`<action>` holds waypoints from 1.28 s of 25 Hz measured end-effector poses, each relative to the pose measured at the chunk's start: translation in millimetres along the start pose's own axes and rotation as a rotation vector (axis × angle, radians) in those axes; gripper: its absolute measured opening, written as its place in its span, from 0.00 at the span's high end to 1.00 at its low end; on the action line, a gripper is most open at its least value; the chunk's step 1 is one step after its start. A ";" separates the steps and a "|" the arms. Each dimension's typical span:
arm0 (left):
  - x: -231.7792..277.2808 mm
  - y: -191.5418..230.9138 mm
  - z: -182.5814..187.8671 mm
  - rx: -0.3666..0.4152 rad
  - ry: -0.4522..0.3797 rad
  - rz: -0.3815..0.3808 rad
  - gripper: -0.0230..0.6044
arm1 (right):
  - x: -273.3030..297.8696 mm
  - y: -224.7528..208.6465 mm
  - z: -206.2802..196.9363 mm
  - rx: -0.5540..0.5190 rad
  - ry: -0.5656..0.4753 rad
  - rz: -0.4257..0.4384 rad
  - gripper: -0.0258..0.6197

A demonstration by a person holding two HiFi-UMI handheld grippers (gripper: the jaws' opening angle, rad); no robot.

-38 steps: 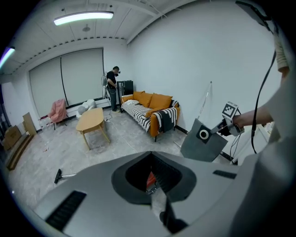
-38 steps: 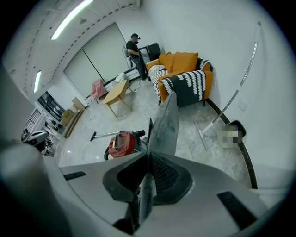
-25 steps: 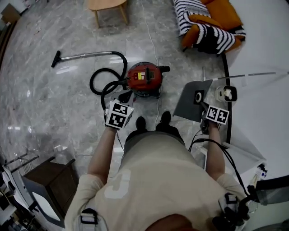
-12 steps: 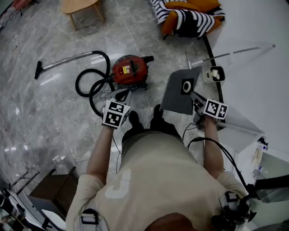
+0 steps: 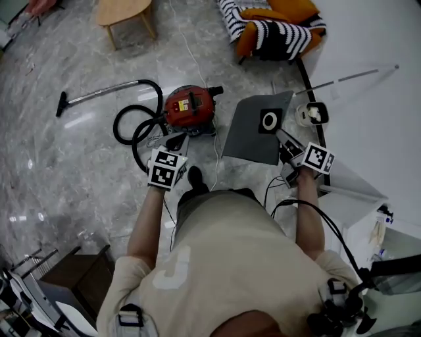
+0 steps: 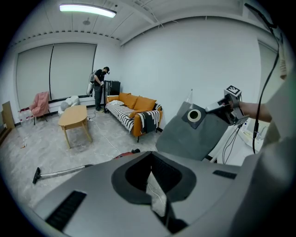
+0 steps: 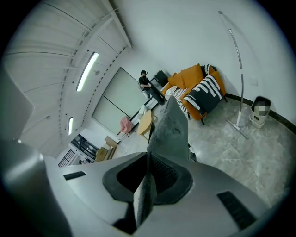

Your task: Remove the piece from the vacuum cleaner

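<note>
The red vacuum cleaner (image 5: 191, 106) stands on the marble floor ahead of me, with its black hose (image 5: 135, 128) looped at its left and the wand (image 5: 99, 92) lying beyond. A flat grey dust bag (image 5: 253, 135) with a round collar (image 5: 270, 121) hangs in the air to the right of the cleaner, clear of it. My right gripper (image 5: 289, 153) is shut on the bag's edge; in the right gripper view the bag (image 7: 169, 129) rises edge-on from the jaws. My left gripper (image 5: 172, 146) hovers just in front of the cleaner, shut, with nothing in it.
An orange and striped sofa (image 5: 276, 26) and a small wooden table (image 5: 125, 13) stand at the back. A floor lamp pole (image 5: 348, 77) and a small bin (image 5: 312, 114) are at the right, by a white surface. A dark cabinet (image 5: 72, 283) is behind me at the left.
The right gripper has carried the dust bag a little left and forward, and the bag now hangs flatter. The left gripper has hardly moved. The view has shifted slightly.
</note>
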State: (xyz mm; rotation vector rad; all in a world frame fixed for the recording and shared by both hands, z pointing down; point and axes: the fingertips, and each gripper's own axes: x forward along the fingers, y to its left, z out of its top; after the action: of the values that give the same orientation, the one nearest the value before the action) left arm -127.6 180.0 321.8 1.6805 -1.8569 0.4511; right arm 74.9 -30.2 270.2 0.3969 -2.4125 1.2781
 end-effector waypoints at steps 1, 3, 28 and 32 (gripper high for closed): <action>0.0 -6.2 3.0 0.006 0.000 0.002 0.96 | -2.9 0.1 1.0 0.002 0.000 0.011 0.91; 0.2 -21.2 10.1 0.022 0.001 -0.001 0.96 | -9.2 -1.7 2.2 0.014 -0.001 0.031 0.91; -3.2 -221.1 3.8 0.148 0.044 0.003 0.96 | -125.8 -112.8 -69.9 0.193 0.029 0.098 0.91; -16.6 -243.4 -16.4 0.104 0.068 0.033 0.96 | -131.2 -121.7 -85.6 0.172 0.107 0.101 0.91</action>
State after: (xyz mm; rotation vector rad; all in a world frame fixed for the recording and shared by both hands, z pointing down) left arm 114.7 167.5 291.3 1.6821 -1.8418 0.6205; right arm 258.9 -16.1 343.0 0.2495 -2.2676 1.5172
